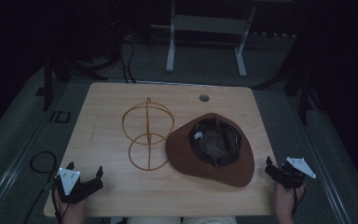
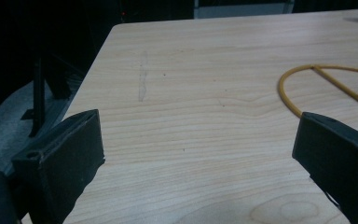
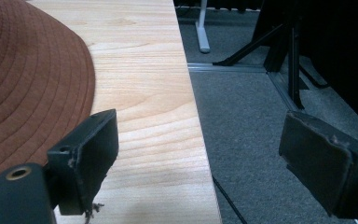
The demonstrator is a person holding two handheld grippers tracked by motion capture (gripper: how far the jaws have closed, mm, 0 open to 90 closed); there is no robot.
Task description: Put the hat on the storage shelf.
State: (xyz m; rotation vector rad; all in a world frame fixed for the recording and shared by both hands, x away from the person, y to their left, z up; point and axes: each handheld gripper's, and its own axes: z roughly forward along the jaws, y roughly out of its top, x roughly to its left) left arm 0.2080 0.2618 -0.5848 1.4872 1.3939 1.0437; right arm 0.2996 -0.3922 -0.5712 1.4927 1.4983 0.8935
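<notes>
A brown brimmed hat [image 1: 209, 149] lies crown down, right of centre on the wooden table [image 1: 107, 100]. Its inner lining faces up. Just left of it stands a yellow wire hat stand [image 1: 148, 133], its base ring touching the brim. My left gripper [image 1: 85, 167] rests open near the front left corner, with nothing between its jaws. In the left gripper view [image 2: 200, 126] part of the wire stand's base [image 2: 340, 86] shows ahead to the right. My right gripper [image 1: 277, 165] is open at the table's right edge, beside the hat brim [image 3: 32, 84], with nothing between its fingers.
A round cable hole [image 1: 204, 98] sits near the table's far edge. The right gripper [image 3: 200, 126] straddles the table's right edge [image 3: 193, 112], with grey carpet beyond. A white frame [image 1: 205, 42] stands behind the table. A cable loop [image 1: 42, 163] lies on the floor at left.
</notes>
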